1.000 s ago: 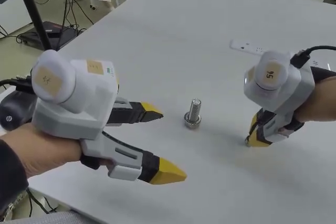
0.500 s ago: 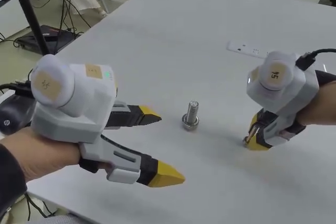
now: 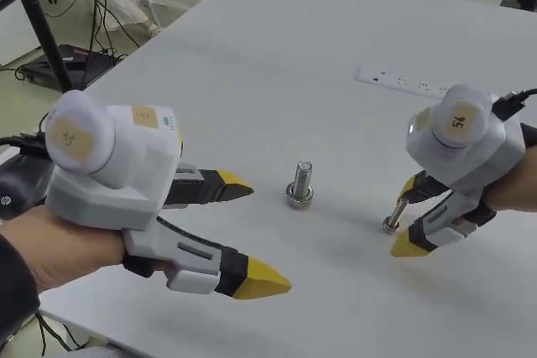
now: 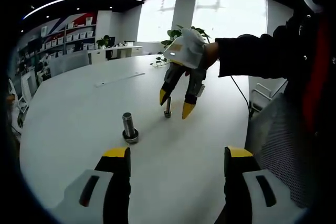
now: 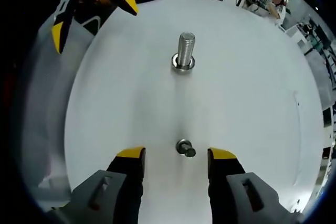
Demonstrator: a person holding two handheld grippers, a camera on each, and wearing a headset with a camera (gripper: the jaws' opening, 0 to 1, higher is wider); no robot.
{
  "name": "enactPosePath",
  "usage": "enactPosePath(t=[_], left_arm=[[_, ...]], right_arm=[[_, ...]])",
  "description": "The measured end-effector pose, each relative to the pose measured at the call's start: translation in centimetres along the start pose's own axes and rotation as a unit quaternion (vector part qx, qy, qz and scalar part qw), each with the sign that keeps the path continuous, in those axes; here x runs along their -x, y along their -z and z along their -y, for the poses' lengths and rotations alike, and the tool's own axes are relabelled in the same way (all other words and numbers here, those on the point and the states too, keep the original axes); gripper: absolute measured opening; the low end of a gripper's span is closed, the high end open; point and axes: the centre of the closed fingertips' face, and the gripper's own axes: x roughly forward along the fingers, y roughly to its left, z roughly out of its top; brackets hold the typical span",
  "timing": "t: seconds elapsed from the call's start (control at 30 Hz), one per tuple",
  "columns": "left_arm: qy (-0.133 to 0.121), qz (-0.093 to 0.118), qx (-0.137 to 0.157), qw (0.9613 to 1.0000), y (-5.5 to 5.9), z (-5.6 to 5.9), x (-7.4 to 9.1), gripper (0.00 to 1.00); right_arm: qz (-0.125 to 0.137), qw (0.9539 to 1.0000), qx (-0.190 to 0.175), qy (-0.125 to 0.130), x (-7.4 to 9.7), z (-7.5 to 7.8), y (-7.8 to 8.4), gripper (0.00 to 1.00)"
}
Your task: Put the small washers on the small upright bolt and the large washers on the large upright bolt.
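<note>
Table [image 3: 277, 56]: white, broad, running from the lower edge to the top of the head view.

Left gripper [image 3: 262, 234]: lower left of the head view, jaws spread wide, holding nothing. It hangs above the table and points right toward the large bolt, well apart from it.

Right gripper [image 3: 405, 216]: right of the head view, jaws released, one yellow tip on each side of the small bolt. I see no contact with it.

Step in hand, my judgement: work at the small bolt, with the right gripper straddling it and empty. The next move calls for a straight lift along the bolt's axis so neither tip knocks it over, then a search for a washer to fetch.

Large bolt [image 3: 300, 184]: centre of the head view, between the two grippers. It stands on its head with the threaded end up, long axis square to the table.

Small bolt [image 5: 185, 148]: low centre of the right gripper view, between the jaws. It is upright with its thin shank pointing up, so this view sees it nearly end-on. In the head view it leans slightly to the upper right.

Ring [image 5: 182, 62] at the large bolt's base: bolt head or seated washers, I cannot tell.
</note>
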Motion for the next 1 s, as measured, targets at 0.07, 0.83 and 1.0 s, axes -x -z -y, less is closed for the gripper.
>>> enactPosePath(t=[0.07, 0.83, 1.0], left_arm=[[0.0, 0.0, 0.0, 1.0, 0.0, 0.0, 0.0, 0.72], [-0.002, 0.005, 0.0, 1.0, -0.2, 0.0, 0.0, 0.73], [-0.002, 0.008, 0.0, 1.0, -0.4, 0.0, 0.1, 0.73]], right_arm=[[0.007, 1.0, -0.005, 0.004, 0.1, -0.1, 0.0, 0.56], [0.104, 0.9911, -0.065, 0.051, 4.0, -1.7, -1.1, 0.68], [0.128, 0.9864, -0.08, 0.066, 5.0, -2.0, -1.5, 0.68]])
